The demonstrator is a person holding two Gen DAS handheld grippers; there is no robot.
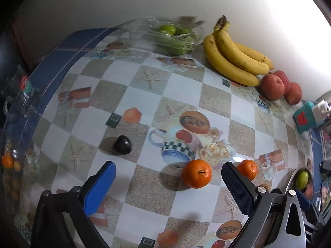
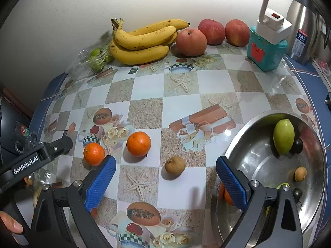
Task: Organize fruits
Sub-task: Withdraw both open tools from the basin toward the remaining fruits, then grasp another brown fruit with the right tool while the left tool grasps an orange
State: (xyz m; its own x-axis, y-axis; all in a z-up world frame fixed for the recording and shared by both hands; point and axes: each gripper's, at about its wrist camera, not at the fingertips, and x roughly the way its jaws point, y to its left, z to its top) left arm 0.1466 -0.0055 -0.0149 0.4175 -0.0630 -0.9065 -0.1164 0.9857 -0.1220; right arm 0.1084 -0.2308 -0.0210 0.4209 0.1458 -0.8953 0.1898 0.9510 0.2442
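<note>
My left gripper [image 1: 168, 188] stands with its blue pads wide apart and nothing between them, held above the checked tablecloth [image 1: 182, 88]. In its view, a larger orange [image 1: 197, 173] lies at lower centre between the pads' lines, apart from both; a smaller orange [image 1: 247, 169] sits just behind the right-hand pad. A dark plum-like fruit [image 1: 122, 145] rests at centre left, alone. Along the wall at the top of the frame I note a clear plastic pack of green fruits [image 1: 175, 36], a bunch of bananas [image 1: 233, 53] to its right, then red apples [image 1: 272, 86], touching one another. My right gripper [image 2: 165, 178] is likewise spread open and empty. In its view, a small brown fruit [image 2: 175, 164] lies on the cloth at lower centre, between the pads but touching neither. The steel bowl [image 2: 248, 153] fills the lower right of the frame; inside it I see a green oval fruit [image 2: 283, 136], a dark fruit [image 2: 298, 144] touching it, and a small tan fruit [image 2: 300, 174] lower down. An orange patch shows behind the right-hand pad; I cannot tell whether it is fruit or a reflection. A teal box [image 2: 266, 50] with a white plug on it stands at upper right, beside a steel flask [image 2: 304, 31].
</note>
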